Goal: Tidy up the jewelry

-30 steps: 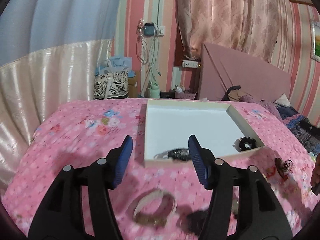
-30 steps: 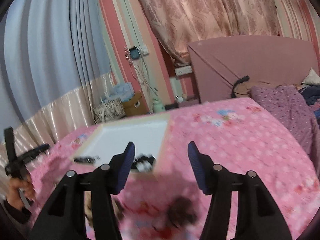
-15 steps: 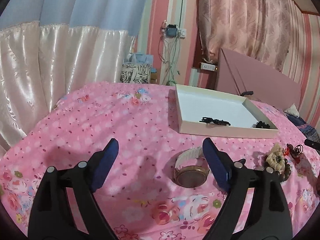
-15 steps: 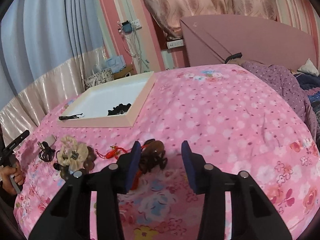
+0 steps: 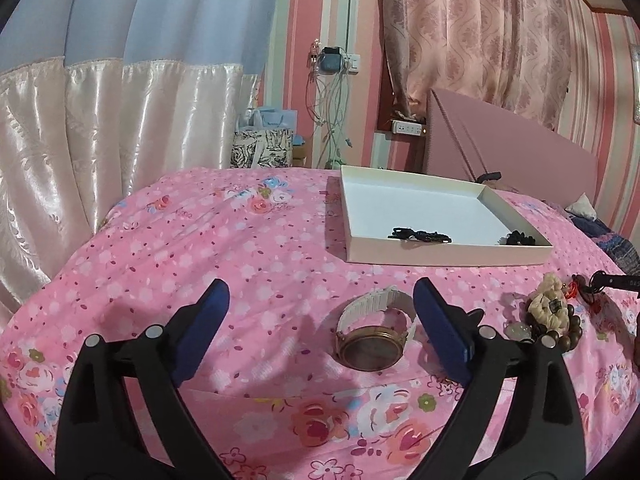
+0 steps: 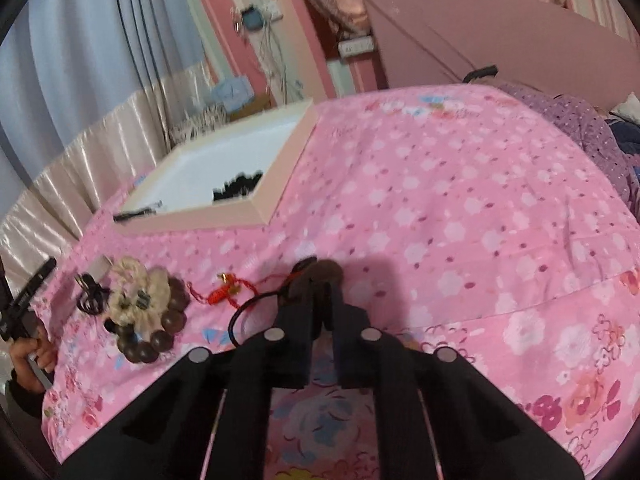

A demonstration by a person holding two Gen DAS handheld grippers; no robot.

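A white box (image 5: pixel 440 256) sits on the pink floral bedspread; two black jewelry pieces (image 5: pixel 420 235) lie in it. The box also shows in the right wrist view (image 6: pixel 264 208). My left gripper (image 5: pixel 320 320) is open, low over the bed, with a gold watch on a white band (image 5: pixel 372 344) just inside its right finger. My right gripper (image 6: pixel 322 296) is shut on a brown hair clip (image 6: pixel 324 272) on the bedspread. A cream scrunchie (image 6: pixel 136 300), brown bead bracelet (image 6: pixel 160 336) and red cord charm (image 6: pixel 224 292) lie to its left.
The bed runs to a satin curtain (image 5: pixel 100 132) on the left and a pink headboard (image 5: pixel 512 140) at the back right. Bags (image 5: pixel 262 150) stand behind the bed. The left gripper and hand show at the left edge (image 6: pixel 24 312) of the right wrist view.
My left gripper has drawn back from the box and opened wider by the watch. My right gripper has dropped onto the brown clip and closed on it.
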